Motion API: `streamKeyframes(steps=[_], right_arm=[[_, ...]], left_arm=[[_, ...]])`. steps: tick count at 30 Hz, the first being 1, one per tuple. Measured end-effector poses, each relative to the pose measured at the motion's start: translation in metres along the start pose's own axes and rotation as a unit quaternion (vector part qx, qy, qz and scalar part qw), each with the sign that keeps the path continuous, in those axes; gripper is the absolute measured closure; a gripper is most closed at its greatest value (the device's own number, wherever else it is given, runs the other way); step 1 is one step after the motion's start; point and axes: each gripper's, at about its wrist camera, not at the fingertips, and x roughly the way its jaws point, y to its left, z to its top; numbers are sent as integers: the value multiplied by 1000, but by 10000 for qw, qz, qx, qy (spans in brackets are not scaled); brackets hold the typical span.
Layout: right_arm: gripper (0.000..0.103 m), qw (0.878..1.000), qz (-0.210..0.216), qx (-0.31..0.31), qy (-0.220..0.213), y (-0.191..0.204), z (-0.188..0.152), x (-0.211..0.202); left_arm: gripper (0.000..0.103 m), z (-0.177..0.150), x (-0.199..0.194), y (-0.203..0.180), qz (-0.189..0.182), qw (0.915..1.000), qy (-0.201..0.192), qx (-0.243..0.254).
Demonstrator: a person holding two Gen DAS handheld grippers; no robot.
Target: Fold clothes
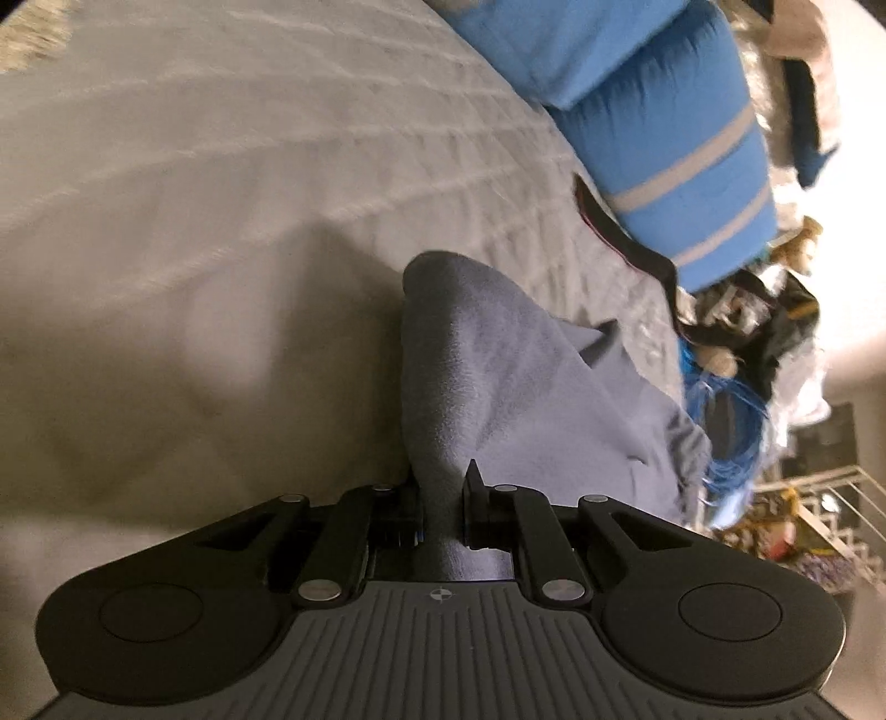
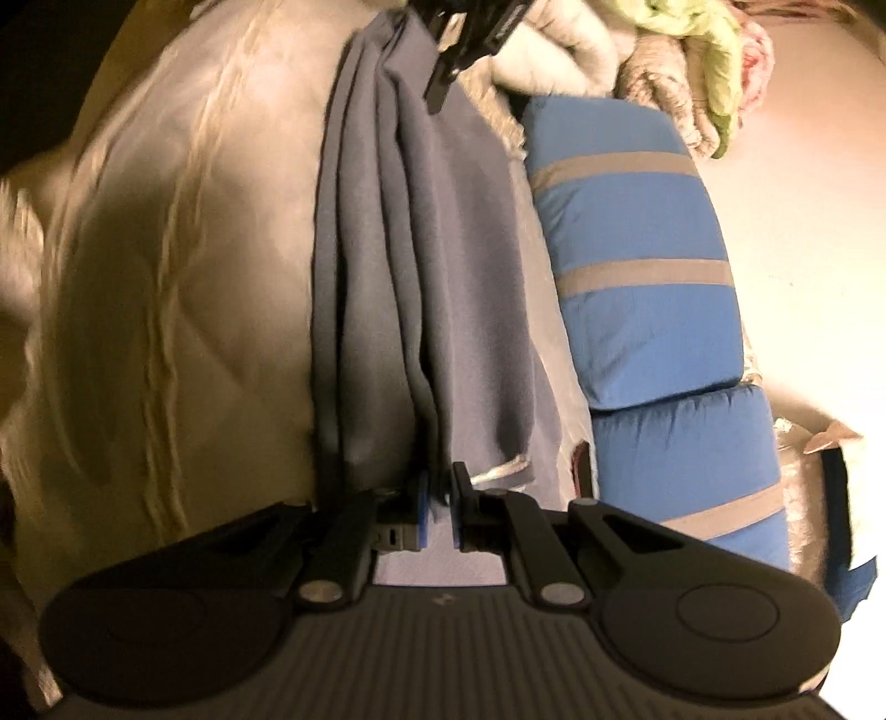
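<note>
A grey garment (image 1: 498,376) is stretched between both grippers above a pale quilted bed (image 1: 221,221). My left gripper (image 1: 443,498) is shut on one bunched end of it, and the cloth rises in a hump just past the fingers. In the right wrist view the grey garment (image 2: 421,266) hangs in long folds. My right gripper (image 2: 438,493) is shut on its near end, blue pads pressing the fabric. At the top of that view the left gripper (image 2: 459,50) pinches the far end.
Blue pillows with grey stripes (image 1: 681,138) (image 2: 637,266) lie along the bed's edge beside the garment. A coil of blue cable (image 1: 725,421) and clutter sit past the bed. Light-coloured and green clothes (image 2: 692,39) are piled at the bed's far end.
</note>
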Motion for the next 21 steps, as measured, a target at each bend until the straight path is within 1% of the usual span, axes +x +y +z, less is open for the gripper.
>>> streamKeyframes(steps=[3, 5, 8, 10, 12, 13, 15, 17, 19, 21], right_arm=[[71, 9991, 158, 382, -86, -7, 1, -6], [60, 9986, 128, 503, -118, -7, 0, -13], [53, 9973, 51, 722, -118, -13, -5, -15], [48, 9951, 17, 978, -119, -15, -7, -18], [40, 9919, -31, 1263, -127, -18, -9, -19], [34, 9896, -50, 1432, -121, -22, -10, -20], [30, 9833, 16, 1814, -172, -31, -12, -22], [24, 9732, 80, 2288, -215, -45, -17, -23], [18, 9597, 113, 2799, -220, -62, -24, -25], [15, 9431, 153, 3313, -246, -76, -36, -28]], left_arm=[[92, 4, -26, 4, 330, 9992, -203, 4], [92, 7, -45, 7, 594, 9975, -378, -44], [92, 10, -74, 4, 1056, 9926, -597, -105], [92, 10, -90, -7, 1339, 9885, -701, -70], [92, 8, -103, -26, 1518, 9851, -811, -28], [93, 5, -109, -37, 1586, 9835, -868, 9], [93, -2, -117, -69, 1733, 9798, -970, 222], [93, -7, -123, -101, 1800, 9776, -1052, 280], [93, -12, -126, -132, 1795, 9768, -1125, 318], [93, -18, -127, -160, 1784, 9761, -1209, 285]])
